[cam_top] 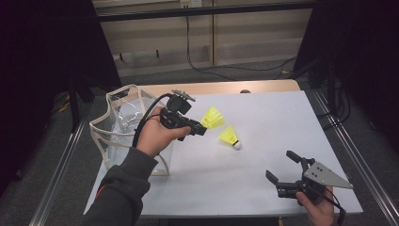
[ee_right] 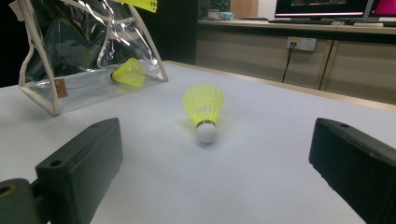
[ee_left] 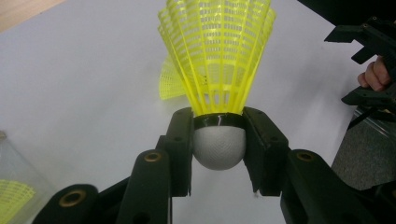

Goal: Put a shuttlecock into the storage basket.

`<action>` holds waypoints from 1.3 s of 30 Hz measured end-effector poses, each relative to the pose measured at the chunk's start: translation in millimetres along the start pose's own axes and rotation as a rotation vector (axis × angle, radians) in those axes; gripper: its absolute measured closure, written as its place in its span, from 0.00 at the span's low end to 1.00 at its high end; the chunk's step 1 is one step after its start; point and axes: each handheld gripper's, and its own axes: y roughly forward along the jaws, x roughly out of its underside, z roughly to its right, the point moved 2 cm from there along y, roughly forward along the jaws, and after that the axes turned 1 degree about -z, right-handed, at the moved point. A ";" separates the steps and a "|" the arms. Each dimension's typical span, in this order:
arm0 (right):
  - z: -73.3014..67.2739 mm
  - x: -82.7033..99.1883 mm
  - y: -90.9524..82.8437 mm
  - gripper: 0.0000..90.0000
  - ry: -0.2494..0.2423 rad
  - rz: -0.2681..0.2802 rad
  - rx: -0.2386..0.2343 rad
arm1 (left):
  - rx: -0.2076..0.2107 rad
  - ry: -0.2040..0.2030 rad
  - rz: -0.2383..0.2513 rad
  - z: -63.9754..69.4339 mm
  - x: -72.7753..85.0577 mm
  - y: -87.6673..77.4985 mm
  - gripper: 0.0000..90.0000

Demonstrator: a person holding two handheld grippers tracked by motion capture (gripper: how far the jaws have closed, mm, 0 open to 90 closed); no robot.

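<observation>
My left gripper (cam_top: pixel 201 127) hovers above the white table (cam_top: pixel 263 113), shut on the white cork of a yellow shuttlecock (cam_top: pixel 212 117). The left gripper view has both jaws pressed against the cork (ee_left: pixel 218 148), with the skirt (ee_left: pixel 217 56) fanning upward. A second yellow shuttlecock (cam_top: pixel 229 136) lies on the table just beyond it, cork toward the right gripper (ee_right: pixel 204 109). My right gripper (cam_top: pixel 281 165) stands open near the front right corner, nothing between its fingers (ee_right: pixel 79 163).
A clear plastic bag with beige trim (cam_top: pixel 123 123) stands at the table's left edge, next to the left hand. Another yellow shuttlecock (ee_right: pixel 129 73) lies inside it. Cables and a wall run behind the table's far edge.
</observation>
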 end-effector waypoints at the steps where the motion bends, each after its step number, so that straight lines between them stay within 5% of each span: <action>1: 0.0 0.0 -0.1 0.03 0.000 0.000 0.000 | -0.002 -0.014 0.010 0.6 -0.4 -0.2 0.72; 39: -0.2 -0.3 -0.5 0.03 -0.002 0.001 0.004 | -0.054 -0.063 0.047 -20.6 -5.5 -45.8 0.72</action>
